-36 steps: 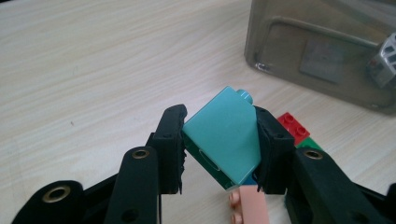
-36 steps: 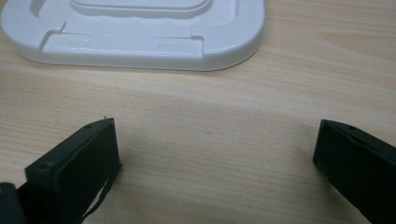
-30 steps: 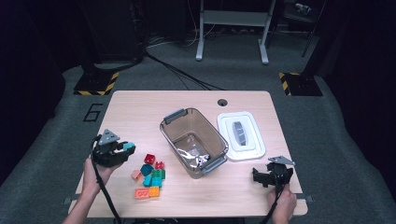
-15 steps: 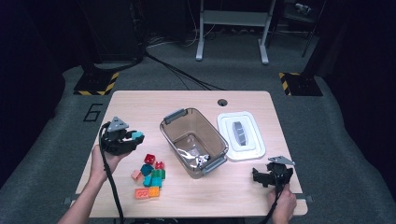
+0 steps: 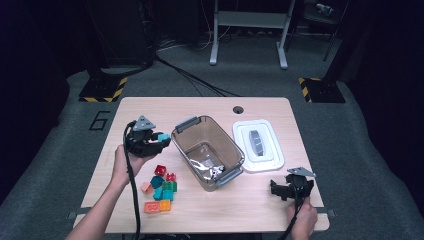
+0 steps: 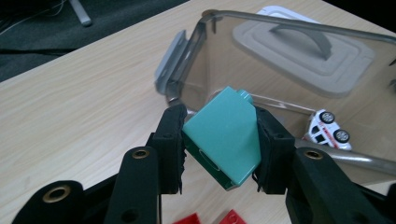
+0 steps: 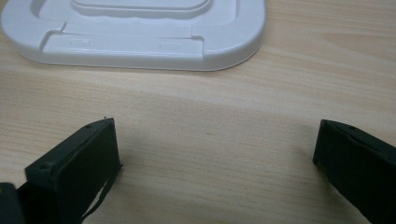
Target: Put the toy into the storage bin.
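- Gripping a teal block (image 6: 223, 135) between its two pads, the left gripper (image 5: 150, 141) hangs just beside the near-left corner of the clear bin (image 5: 207, 152); the block sits tilted, one corner down, which suggests a carry toward the bin's open top.
- The bin is set at an angle at mid-table so either hand can reach it. A white toy car (image 6: 327, 129) already lies inside.
- The white lid (image 5: 257, 145) lies flat beside the bin, handle up, keeping the opening free.
- Loose blocks (image 5: 161, 190) lie in a cluster on the table (image 5: 150, 107) near the left forearm, within short reach.
- The right gripper (image 5: 288, 190) rests low with jaws spread wide and nothing between them, apparently parked.
- Hard to make out: the block's far face and studs are mostly hidden by the pads; the bin's tinted wall blurs its contents; the lid is cut off in the right gripper view.
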Tool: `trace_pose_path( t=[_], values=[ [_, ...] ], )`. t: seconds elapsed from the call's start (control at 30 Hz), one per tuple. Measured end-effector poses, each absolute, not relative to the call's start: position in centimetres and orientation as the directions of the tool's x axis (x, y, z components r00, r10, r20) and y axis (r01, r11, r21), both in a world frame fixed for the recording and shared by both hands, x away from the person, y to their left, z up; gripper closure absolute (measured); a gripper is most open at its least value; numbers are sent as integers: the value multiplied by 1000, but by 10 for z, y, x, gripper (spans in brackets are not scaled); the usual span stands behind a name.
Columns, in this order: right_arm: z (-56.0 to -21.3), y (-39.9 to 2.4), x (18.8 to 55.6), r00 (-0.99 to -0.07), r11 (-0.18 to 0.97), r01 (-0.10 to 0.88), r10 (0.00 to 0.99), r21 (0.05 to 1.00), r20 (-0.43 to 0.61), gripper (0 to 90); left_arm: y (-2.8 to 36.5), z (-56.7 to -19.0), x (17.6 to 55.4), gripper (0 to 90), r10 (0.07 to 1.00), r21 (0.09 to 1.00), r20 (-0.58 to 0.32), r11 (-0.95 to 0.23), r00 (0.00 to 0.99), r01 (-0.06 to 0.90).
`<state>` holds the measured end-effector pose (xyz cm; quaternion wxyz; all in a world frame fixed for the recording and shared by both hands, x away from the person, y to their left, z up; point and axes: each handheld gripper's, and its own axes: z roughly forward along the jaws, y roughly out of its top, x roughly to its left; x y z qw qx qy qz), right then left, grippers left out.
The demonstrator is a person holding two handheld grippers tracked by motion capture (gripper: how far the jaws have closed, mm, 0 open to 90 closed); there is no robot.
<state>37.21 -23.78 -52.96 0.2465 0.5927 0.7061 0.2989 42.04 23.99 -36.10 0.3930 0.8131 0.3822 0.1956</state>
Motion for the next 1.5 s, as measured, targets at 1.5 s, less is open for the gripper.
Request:
trace_pose_path(
  t=[1.5],
  values=[
    [-530,-238,372,-177,120,690,984,714,6,0,139,-393,386,596,566,742,-97,-507,818,439]
  ],
)
